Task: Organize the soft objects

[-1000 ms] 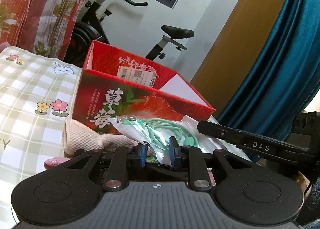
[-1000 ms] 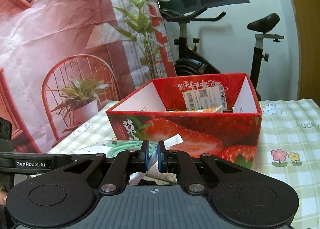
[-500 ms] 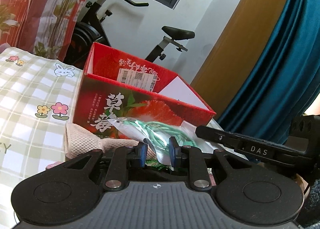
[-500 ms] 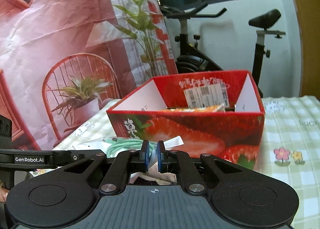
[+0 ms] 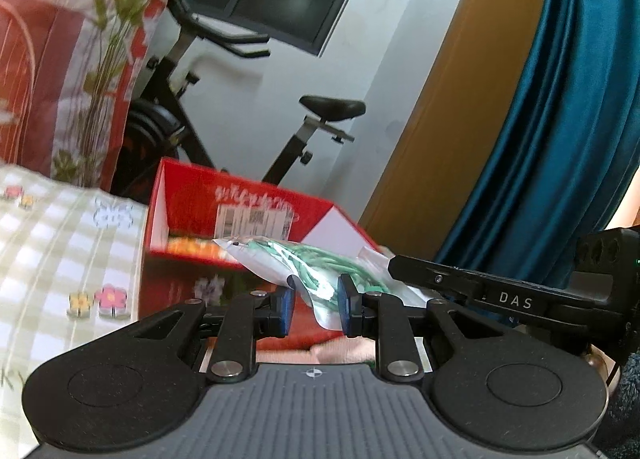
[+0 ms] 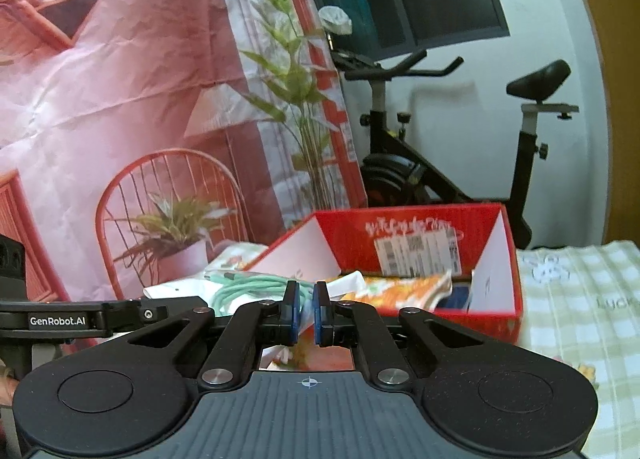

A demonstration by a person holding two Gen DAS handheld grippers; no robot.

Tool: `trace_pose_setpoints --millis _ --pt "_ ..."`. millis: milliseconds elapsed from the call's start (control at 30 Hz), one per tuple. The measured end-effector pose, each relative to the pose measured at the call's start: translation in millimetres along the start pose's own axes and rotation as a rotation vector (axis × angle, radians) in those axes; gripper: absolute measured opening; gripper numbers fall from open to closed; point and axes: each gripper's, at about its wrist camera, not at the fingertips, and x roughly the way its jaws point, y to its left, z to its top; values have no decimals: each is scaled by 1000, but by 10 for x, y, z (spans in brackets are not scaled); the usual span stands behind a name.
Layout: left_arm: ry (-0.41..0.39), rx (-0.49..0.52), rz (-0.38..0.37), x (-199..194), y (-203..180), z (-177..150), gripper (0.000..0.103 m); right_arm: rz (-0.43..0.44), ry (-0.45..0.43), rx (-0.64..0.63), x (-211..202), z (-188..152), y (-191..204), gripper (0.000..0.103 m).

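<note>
Left wrist: bag between tool pads (pinched)

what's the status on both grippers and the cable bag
Left gripper and right gripper both shut on the clear bag of green cable. Bag held level with the red box rim. Nothing in between.

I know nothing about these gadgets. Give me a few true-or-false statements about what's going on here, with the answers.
1. Both grippers hold one clear bag with a green cable inside. True.
2. The red box is empty. False: an orange packet lies inside.
3. An exercise bike stands behind the table. True.
4. The curtain in the left wrist view is yellow. False: it is teal blue.
5. The tablecloth is plain white. False: it is checked, with flowers.
</note>
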Motion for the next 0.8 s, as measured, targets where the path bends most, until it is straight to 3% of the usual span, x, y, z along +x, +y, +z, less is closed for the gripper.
trace_pose_setpoints --millis 367,800 --pt "25 -8 8 465 140 337 24 -15 14 -3 439 379 -261 6" --pt "152 -33 63 1100 404 496 24 -98 120 5 1214 394 -677 6"
